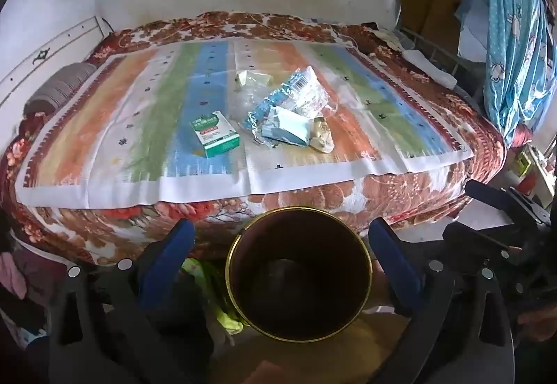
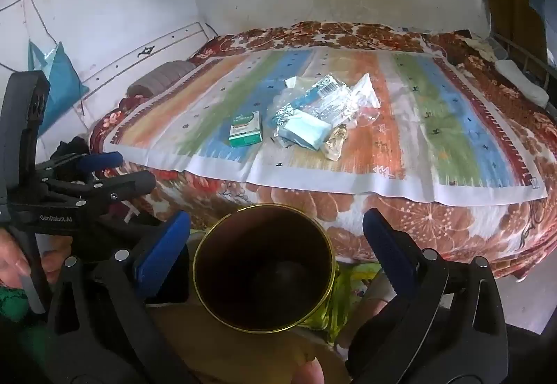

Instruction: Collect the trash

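Trash lies in the middle of the bed: a green-and-white box (image 1: 214, 134) (image 2: 245, 133), a blue and clear plastic wrapper (image 1: 296, 95) (image 2: 323, 98), a light blue packet (image 1: 289, 128) (image 2: 306, 133) and a crumpled cream wad (image 1: 322, 136) (image 2: 336, 140). A dark round bin (image 1: 299, 297) (image 2: 264, 279) with a gold rim stands on the floor against the bed's near edge, with nothing showing inside. My left gripper (image 1: 281, 227) hangs open above the bin. Beside it my right gripper (image 2: 276, 218) is open too. Both are well short of the trash.
A striped mat (image 1: 104, 126) covers a floral blanket (image 1: 417, 196). A grey roll pillow (image 1: 59, 88) lies at the bed's left end. Blue patterned cloth (image 1: 515, 53) hangs at the right. Yellow-green fabric (image 1: 209, 279) lies beside the bin. A teal bag (image 2: 59, 81) hangs on the left wall.
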`<action>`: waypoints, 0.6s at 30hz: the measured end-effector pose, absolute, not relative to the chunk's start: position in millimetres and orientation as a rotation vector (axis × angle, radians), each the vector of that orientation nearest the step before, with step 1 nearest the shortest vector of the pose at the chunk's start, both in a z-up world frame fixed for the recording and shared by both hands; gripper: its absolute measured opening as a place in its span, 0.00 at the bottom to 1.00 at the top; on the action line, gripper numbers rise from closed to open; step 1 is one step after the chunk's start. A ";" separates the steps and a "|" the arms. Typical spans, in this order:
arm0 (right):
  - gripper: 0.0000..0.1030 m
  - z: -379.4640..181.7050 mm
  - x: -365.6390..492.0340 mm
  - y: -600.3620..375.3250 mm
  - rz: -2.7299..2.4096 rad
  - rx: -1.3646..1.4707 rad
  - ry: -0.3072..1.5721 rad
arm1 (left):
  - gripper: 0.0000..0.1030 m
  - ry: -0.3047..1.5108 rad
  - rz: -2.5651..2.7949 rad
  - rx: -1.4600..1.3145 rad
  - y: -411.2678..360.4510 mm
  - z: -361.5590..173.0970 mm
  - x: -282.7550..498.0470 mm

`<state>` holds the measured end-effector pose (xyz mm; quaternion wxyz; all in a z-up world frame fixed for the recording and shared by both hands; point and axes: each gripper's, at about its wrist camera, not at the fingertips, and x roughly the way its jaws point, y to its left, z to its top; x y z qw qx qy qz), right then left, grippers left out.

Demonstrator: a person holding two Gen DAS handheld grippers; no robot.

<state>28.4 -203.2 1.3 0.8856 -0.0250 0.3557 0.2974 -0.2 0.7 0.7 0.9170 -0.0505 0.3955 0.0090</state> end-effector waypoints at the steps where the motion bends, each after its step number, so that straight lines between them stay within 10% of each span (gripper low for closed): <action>1: 0.92 0.8 28.6 -205.1 0.636 -0.010 0.741 | 0.95 0.808 0.019 -0.114 0.2 1.5 -0.8; 18: 0.92 -1.5 31.1 -201.5 0.610 -0.059 0.772 | 0.95 0.802 0.041 -0.182 7.6 1.9 3.5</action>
